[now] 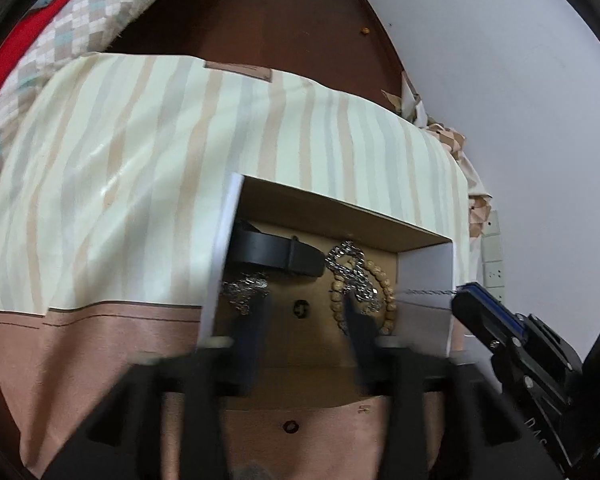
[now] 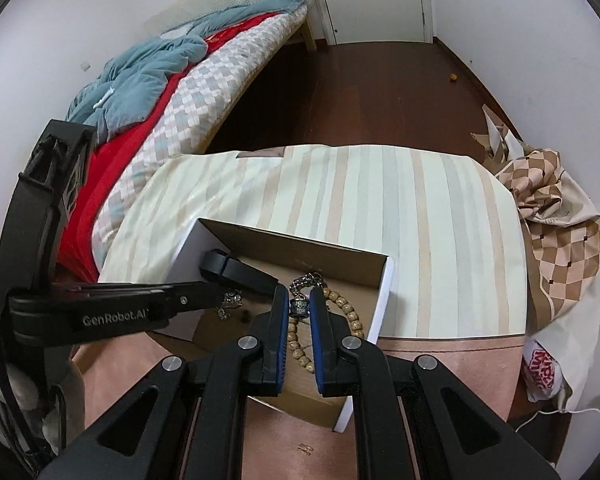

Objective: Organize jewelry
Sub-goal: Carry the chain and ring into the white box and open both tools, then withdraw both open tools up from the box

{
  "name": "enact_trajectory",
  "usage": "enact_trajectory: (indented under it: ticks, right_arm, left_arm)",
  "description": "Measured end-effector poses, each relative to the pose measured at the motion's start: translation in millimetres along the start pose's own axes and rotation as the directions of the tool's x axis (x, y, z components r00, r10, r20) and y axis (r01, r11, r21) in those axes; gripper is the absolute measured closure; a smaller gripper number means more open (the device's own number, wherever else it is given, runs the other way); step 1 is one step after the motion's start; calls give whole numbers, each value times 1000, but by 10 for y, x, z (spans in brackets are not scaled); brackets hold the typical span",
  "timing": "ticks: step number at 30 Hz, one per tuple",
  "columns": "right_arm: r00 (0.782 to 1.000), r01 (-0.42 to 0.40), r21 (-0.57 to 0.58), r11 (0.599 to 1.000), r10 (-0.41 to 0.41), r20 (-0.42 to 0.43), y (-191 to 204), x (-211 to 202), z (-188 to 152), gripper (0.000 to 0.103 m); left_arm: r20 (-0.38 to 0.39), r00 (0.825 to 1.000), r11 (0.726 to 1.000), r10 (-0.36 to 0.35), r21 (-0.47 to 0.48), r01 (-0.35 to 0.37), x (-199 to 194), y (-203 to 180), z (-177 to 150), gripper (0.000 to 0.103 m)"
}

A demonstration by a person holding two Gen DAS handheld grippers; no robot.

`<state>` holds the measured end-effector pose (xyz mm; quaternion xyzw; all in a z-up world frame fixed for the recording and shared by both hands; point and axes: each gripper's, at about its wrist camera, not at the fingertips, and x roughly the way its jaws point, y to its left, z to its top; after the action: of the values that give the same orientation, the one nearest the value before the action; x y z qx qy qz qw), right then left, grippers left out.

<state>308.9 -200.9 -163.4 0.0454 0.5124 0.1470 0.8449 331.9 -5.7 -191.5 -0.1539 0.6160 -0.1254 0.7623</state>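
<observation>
I see the box (image 2: 382, 300) at the table (image 2: 440, 240) front edge; inside it, watch strap (image 2: 236, 270) by the back-left corner, bead bracelet (image 2: 350, 312) right, chain (image 2: 230, 300) left.

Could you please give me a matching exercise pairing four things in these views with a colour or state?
Things:
1. watch strap
2. bead bracelet
3. right gripper
4. box

Descriptions:
A. tan round beads
B. shut on a small ring
C. black
D. open-topped, white outside

Pairs: 1-C, 2-A, 3-B, 4-D
</observation>
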Motion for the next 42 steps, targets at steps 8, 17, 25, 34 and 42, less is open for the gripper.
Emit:
enact_trajectory:
  ticks: [8, 17, 25, 34, 42]
  right_arm:
    - [998, 57, 22, 998, -57, 5, -48, -167, 8, 83]
    - [977, 211, 45, 977, -209, -37, -36, -221, -169, 11]
    - [971, 231, 77, 970, -226, -72, 19, -207, -382, 0]
    - [965, 260, 82, 962, -260, -13, 154, -537, -484, 0]
    - [952, 291, 72, 954, -296, 78, 317, -1034, -560, 0]
  left_arm:
    - [104, 990, 993, 100, 51, -105, -268, -77, -63, 32]
    - [310, 878, 912, 364, 73, -404, -516, -31, -357, 2]
    - [357, 836, 885, 417, 51, -463, -586, 82, -566, 0]
    - [424, 800, 876, 424, 32, -482, -956, -48, -842, 0]
    - [484, 769, 869, 417, 36, -494, -1320, -206, -1134, 0]
